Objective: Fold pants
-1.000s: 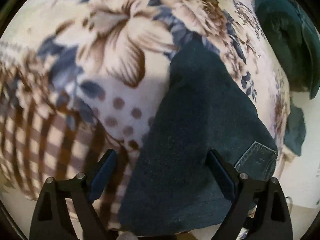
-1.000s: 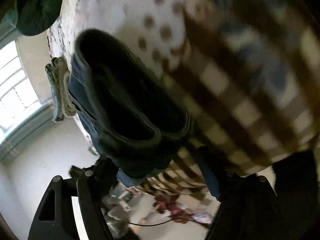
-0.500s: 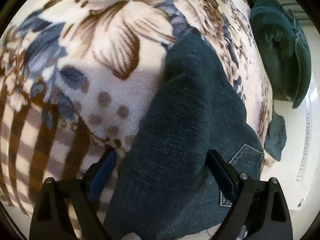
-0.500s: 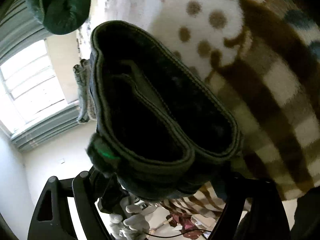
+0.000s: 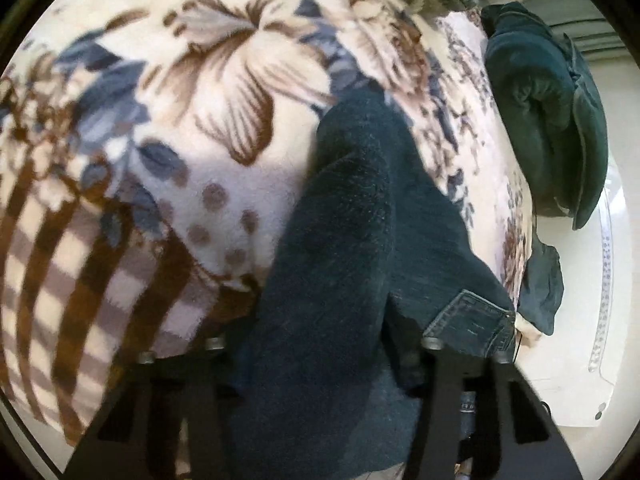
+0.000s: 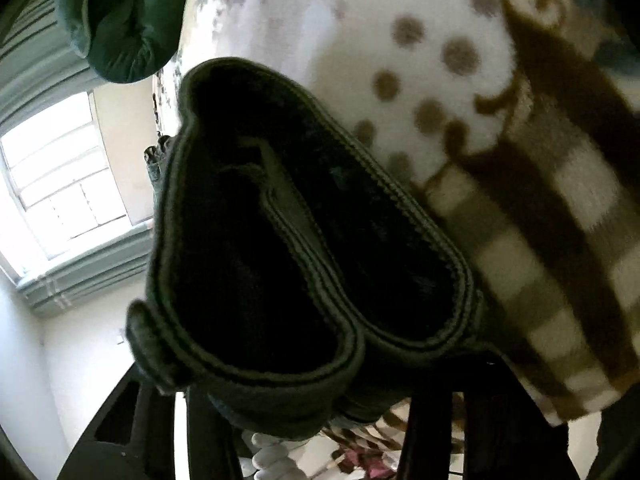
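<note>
We see the pants (image 5: 352,208), dark denim, lying folded over on a bed blanket (image 5: 224,92) printed with flowers, dots and brown checks. Their bulk runs from mid-blanket down toward the near edge, a stitched back pocket (image 5: 476,322) showing at the lower right.

Left claw (image 5: 320,354): jaws closing, with a thick fold of the pants between them. The cloth fills the gap and hides the pads, so we cannot tell whether they press yet.

Right claw (image 6: 316,420): jaws closing too, at the open end of the pants (image 6: 304,248), where two doubled, stitched edges curl toward the lens. The fabric bulges over and between the fingers; actual pad contact is hidden from us.

Beyond the pants, a dark green cushion (image 5: 548,108) rests at the far side of the bed; the right wrist view shows it too (image 6: 120,20). A bright window (image 6: 60,176) sits left in that view. Both views are somewhat blurred.
</note>
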`<state>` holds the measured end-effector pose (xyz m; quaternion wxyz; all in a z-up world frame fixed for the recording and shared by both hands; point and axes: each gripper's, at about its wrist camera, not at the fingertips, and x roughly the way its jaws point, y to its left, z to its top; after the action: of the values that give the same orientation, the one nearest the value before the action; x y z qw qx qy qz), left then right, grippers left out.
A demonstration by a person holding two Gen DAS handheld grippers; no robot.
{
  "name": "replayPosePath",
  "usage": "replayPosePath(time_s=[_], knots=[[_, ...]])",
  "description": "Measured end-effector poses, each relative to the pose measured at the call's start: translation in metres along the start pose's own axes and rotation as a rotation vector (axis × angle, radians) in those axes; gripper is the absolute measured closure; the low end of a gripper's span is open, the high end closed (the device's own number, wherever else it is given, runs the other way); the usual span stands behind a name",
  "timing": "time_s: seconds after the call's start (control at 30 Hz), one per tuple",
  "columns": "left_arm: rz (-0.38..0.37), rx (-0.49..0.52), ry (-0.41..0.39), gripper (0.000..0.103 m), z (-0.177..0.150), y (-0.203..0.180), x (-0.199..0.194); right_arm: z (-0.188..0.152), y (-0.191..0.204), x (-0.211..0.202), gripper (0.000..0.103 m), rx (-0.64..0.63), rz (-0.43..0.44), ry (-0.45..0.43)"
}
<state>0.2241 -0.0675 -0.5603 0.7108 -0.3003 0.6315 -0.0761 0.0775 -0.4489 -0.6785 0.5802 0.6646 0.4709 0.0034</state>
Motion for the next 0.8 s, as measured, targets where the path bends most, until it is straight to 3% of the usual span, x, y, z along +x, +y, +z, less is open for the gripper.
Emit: replayPosePath(time_s=[0.13, 0.33, 0.5, 0.67, 0.8], knots=[[-0.018, 0.005, -0.027, 0.077, -0.003, -0.006, -0.018, -0.002, 0.022, -0.006, 0.064, -0.047, -0.035, 0.005], [-0.033, 0.036, -0.051, 0.085, -0.003, -0.027, -0.049, 0.001, 0.064, -0.018, 0.066, -0.133, -0.052, 0.037], [-0.046, 0.062, -0.083, 0.085, 0.001, -0.054, -0.087, 0.009, 0.101, -0.025, 0.067, -0.179, -0.045, 0.061], [-0.071, 0.065, -0.115, 0.085, 0.03, -0.077, -0.118, 0.0, 0.147, -0.022, 0.067, -0.205, -0.038, 0.061], [-0.101, 0.078, -0.144, 0.085, 0.078, -0.087, -0.136, 0.005, 0.208, -0.001, 0.067, -0.231, -0.02, 0.037]])
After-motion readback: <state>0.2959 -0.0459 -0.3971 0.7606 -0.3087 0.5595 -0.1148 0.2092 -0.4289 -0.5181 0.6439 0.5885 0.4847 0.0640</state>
